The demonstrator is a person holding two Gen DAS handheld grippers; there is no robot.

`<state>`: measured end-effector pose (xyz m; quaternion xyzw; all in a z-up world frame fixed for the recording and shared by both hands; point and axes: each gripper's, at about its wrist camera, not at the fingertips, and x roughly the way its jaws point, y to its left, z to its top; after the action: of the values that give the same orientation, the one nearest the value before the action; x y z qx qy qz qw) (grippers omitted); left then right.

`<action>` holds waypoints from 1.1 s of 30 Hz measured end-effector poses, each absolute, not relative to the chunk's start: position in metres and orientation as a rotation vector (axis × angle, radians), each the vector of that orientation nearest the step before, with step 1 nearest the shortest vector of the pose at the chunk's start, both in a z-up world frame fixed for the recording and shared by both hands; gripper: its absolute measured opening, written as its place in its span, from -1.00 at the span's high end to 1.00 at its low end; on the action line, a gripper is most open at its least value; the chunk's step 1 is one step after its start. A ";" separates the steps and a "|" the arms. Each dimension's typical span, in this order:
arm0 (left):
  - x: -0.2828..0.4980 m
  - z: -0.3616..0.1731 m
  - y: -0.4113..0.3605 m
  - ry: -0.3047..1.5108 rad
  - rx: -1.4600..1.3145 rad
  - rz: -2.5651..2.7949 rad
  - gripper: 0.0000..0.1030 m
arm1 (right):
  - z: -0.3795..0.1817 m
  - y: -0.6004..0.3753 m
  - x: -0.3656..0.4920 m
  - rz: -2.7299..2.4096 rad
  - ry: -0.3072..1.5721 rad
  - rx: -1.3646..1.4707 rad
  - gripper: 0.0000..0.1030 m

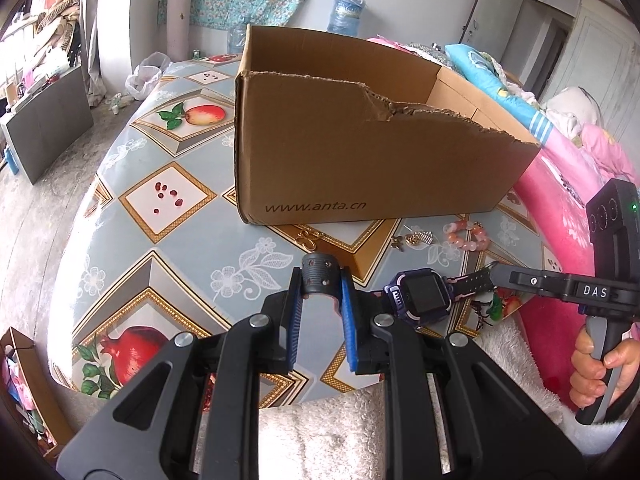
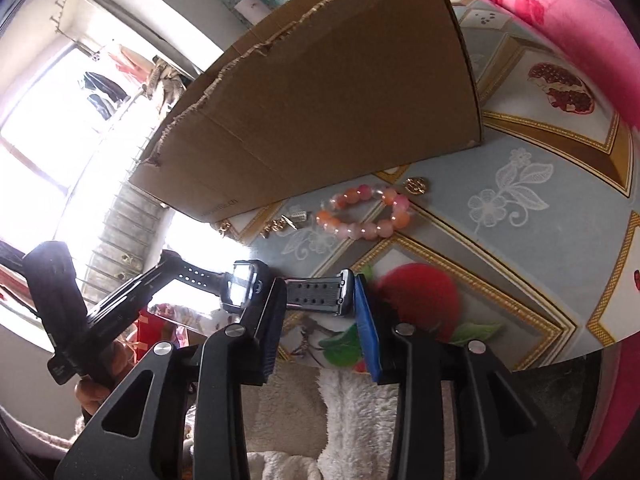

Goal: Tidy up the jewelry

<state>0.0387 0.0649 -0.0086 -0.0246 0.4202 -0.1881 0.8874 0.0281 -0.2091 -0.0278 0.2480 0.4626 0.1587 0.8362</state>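
A purple child's watch (image 1: 426, 292) with black straps hangs just over the table's near edge. My left gripper (image 1: 321, 276) is shut on the looped end of one strap, blue pads pressing its sides. The other strap runs right to my right gripper (image 1: 498, 274). In the right wrist view that strap (image 2: 320, 294) lies crosswise in the gap of my right gripper (image 2: 320, 284); its end is beside the blue pad and I see no squeeze. The watch face (image 2: 242, 288) sits left of the fingers, with the left gripper (image 2: 170, 260) beyond. A pink bead bracelet (image 2: 364, 212) lies on the table.
A torn open cardboard box (image 1: 360, 160) stands on the fruit-print table (image 1: 168, 240) behind the jewelry. Small gold pieces (image 1: 418, 238) and a gold pendant (image 2: 416, 186) lie by the bracelet. White fleece (image 1: 340, 432) is below, a pink blanket (image 1: 560, 200) to the right.
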 end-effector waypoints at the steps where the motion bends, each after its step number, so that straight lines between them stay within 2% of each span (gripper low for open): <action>1: 0.039 -0.009 0.065 0.874 -0.050 -0.391 0.67 | -0.027 -0.208 0.030 0.331 0.978 0.519 0.49; 3: 0.039 -0.009 0.065 0.874 -0.047 -0.388 0.67 | -0.030 -0.208 0.029 0.309 0.977 0.499 0.58; 6: 0.039 -0.008 0.064 0.871 -0.034 -0.380 0.67 | -0.034 -0.212 0.031 0.284 0.989 0.508 0.85; 8: 0.039 -0.007 0.062 0.865 -0.022 -0.373 0.67 | -0.032 -0.214 0.030 0.286 0.974 0.519 0.88; 17: 0.024 0.019 0.053 0.814 -0.048 -0.428 0.67 | 0.014 -0.211 0.019 0.337 0.864 0.420 0.90; 27: 0.017 0.101 0.050 0.664 -0.087 -0.559 0.67 | 0.106 -0.221 0.012 0.401 0.682 0.270 0.90; 33: 0.054 0.149 0.031 0.598 -0.071 -0.623 0.67 | 0.153 -0.231 0.060 0.424 0.612 0.206 0.90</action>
<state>0.0538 0.0310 0.1491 -0.0342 0.2897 -0.3019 0.9076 0.0602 -0.2307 0.1529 0.1007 0.2985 0.2068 0.9263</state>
